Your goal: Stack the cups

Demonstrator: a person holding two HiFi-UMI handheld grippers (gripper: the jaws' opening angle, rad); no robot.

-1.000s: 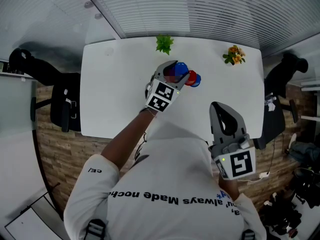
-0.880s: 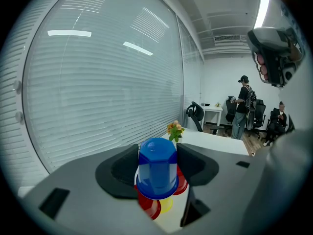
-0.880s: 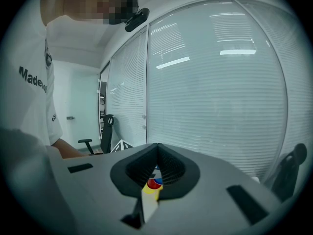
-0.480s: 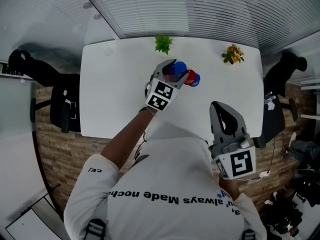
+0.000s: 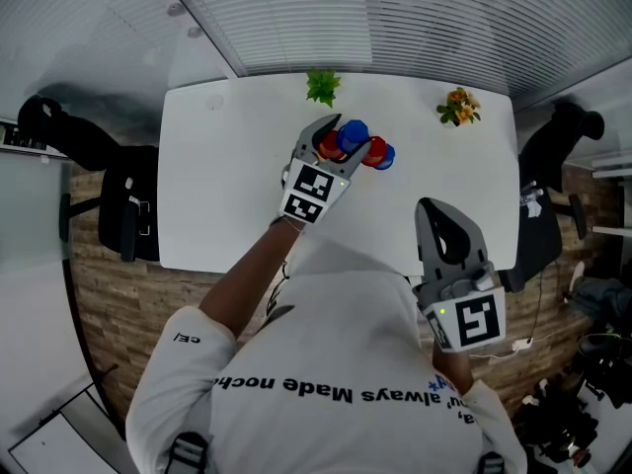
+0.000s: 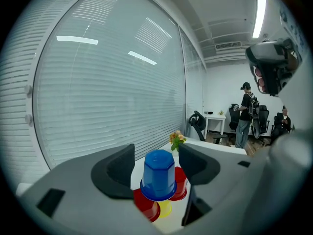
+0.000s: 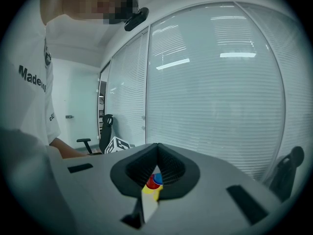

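The left claw point(image 5: 331, 144) stands wide, its jaws just having opened. The blue cup point(image 6: 158, 174) sits upside down and upright between them with a gap on either side, seemingly resting on the red cups point(image 6: 180, 182) and a yellow cup point(image 6: 165, 209) on the table point(image 5: 217, 186). The stack lies straight ahead of this nearer claw, while the right claw point(image 7: 157, 155), closed on nothing, hangs well apart by the table's near edge.
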